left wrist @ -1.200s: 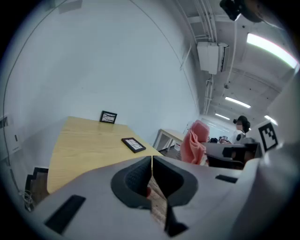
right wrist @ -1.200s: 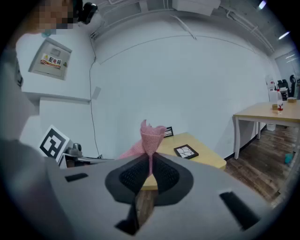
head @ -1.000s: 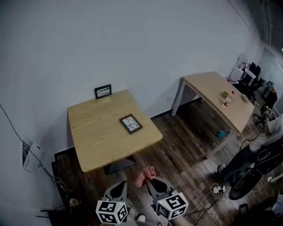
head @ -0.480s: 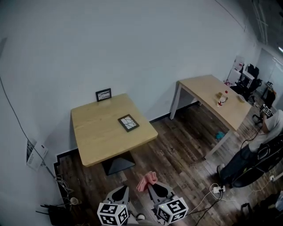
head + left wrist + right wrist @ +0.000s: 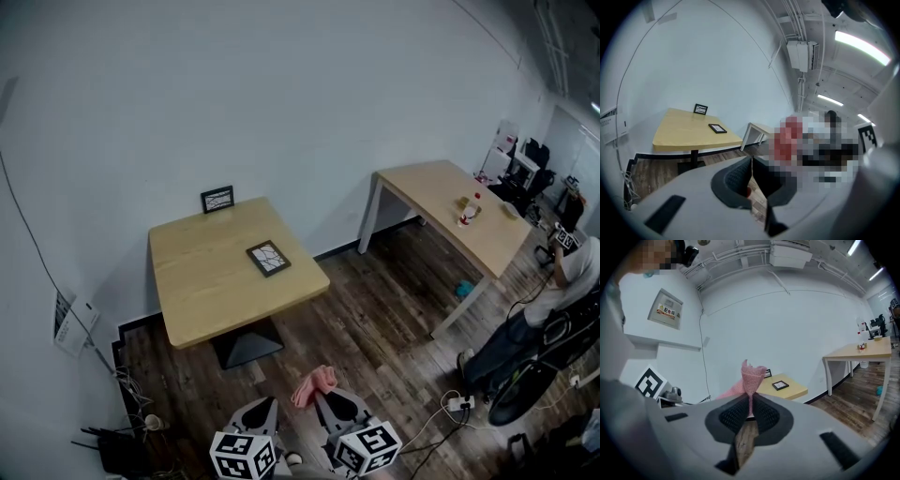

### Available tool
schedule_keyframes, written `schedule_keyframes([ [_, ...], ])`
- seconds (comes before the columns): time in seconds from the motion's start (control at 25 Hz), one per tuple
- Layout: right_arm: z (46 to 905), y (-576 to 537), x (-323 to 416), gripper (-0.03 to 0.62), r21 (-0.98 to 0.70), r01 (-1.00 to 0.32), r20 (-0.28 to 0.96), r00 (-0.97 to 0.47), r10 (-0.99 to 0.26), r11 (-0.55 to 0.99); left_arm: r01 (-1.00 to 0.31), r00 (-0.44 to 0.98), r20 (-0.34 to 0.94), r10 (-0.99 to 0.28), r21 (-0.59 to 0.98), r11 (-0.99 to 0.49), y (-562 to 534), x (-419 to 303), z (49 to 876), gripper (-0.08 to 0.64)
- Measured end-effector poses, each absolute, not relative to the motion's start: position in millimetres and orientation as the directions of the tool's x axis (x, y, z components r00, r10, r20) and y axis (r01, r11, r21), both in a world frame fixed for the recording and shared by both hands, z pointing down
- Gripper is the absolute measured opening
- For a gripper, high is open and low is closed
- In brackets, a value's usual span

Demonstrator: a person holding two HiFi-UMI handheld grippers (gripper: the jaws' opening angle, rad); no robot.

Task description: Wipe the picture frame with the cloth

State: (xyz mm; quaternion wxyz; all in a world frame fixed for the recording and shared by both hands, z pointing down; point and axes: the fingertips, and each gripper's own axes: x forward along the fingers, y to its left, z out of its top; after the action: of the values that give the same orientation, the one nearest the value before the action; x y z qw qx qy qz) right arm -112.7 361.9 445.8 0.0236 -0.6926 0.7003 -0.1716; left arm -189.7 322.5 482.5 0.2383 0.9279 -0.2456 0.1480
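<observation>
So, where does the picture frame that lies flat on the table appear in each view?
Head view: the flat frame, left of centre.
Left gripper view: left of centre, mid-height.
Right gripper view: just right of the cloth, at.
Shared landmark: the upright frame behind it.

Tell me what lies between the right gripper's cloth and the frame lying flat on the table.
Only bare wooden floor, then bare tabletop, between the pink cloth in the right gripper and the flat frame; the head view shows it.

The pink cloth (image 5: 751, 376) looks coarsely woven and rough. The table (image 5: 202, 281) is pale, smooth, matt wood. The floor (image 5: 375, 319) is dark, grainy wood planks.
</observation>
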Motion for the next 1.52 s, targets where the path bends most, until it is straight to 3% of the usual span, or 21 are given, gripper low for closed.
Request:
schedule_keyframes([
  [0.76, 449.8, 336.0, -86.0, 0.015, -0.299, -0.954, 0.213, -0.068, -0.975, 0.001, -0.549, 0.818, 0.413, -0.4, 0.353, -0.758, 297.5, -167.5, 486.7, 0.008],
  [1.52, 452.6, 209.6, -11.0, 0.015, -0.269, -0.962, 0.229, -0.017, -0.973, -0.046, -0.536, 0.825, 0.417, -0.382, 0.359, -0.764, 158.2, -100.4, 504.6, 0.008],
])
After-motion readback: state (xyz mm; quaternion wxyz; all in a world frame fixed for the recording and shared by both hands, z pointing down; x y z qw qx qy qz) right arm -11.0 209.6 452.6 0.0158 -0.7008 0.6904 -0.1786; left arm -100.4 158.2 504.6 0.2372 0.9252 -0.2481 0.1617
